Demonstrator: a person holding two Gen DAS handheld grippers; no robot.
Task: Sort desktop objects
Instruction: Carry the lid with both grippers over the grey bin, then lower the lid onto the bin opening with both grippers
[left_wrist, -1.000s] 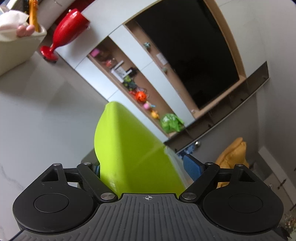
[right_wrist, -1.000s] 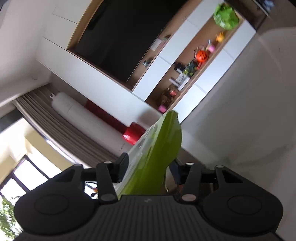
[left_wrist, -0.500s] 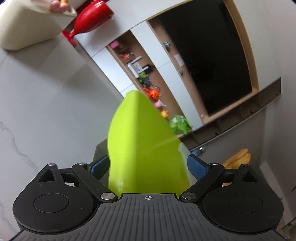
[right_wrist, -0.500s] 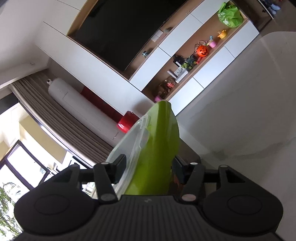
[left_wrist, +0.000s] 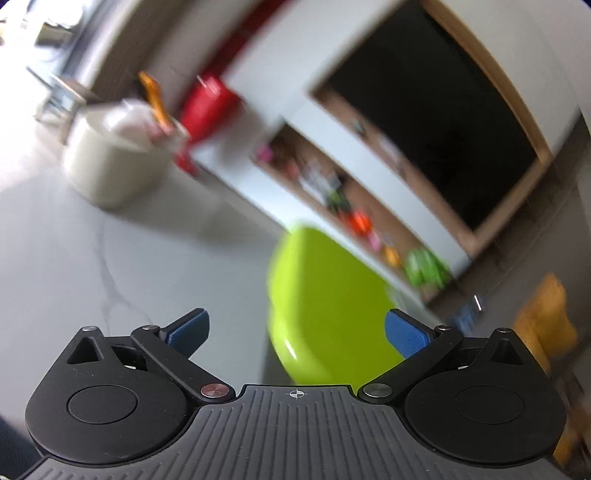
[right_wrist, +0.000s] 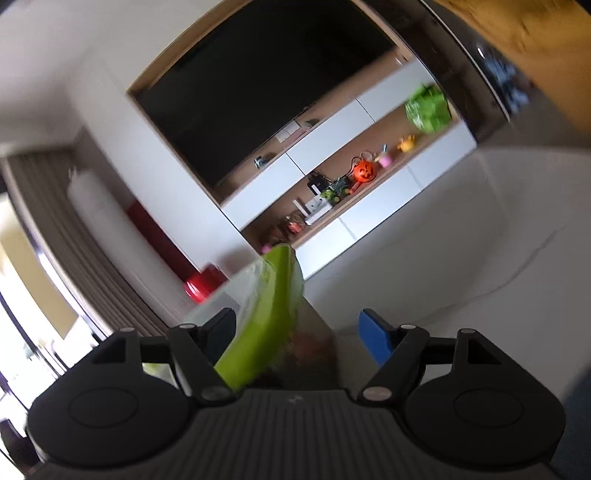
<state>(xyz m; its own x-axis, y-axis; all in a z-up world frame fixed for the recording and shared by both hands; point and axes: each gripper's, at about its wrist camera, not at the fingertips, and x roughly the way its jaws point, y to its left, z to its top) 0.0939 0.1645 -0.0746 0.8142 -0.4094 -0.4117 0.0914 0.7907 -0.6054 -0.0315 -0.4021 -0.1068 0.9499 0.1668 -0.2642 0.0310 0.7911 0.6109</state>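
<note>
left wrist view is blurred — both the left gripper (left_wrist: 294, 328) and right gripper (right_wrist: 297, 332) gape around the green lid (left_wrist: 325, 306).

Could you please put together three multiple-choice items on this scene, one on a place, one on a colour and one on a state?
1. In the left wrist view, where does the bright green plastic lid lie?
A. between the claw's fingers, nearer the right one
B. beyond the cream round tub
C. left of both fingers

2. What colour are the left claw finger pads?
A. red
B. blue
C. yellow

3. How do the right claw's jaws stand?
A. shut on the lid
B. shut on nothing
C. spread wide

Answers: 1 A, the lid reaches the right pad while grey marbled tabletop shows beside the left one. 2 B, both pads are blue. 3 C, a wide gap separates lid and right pad.
</note>
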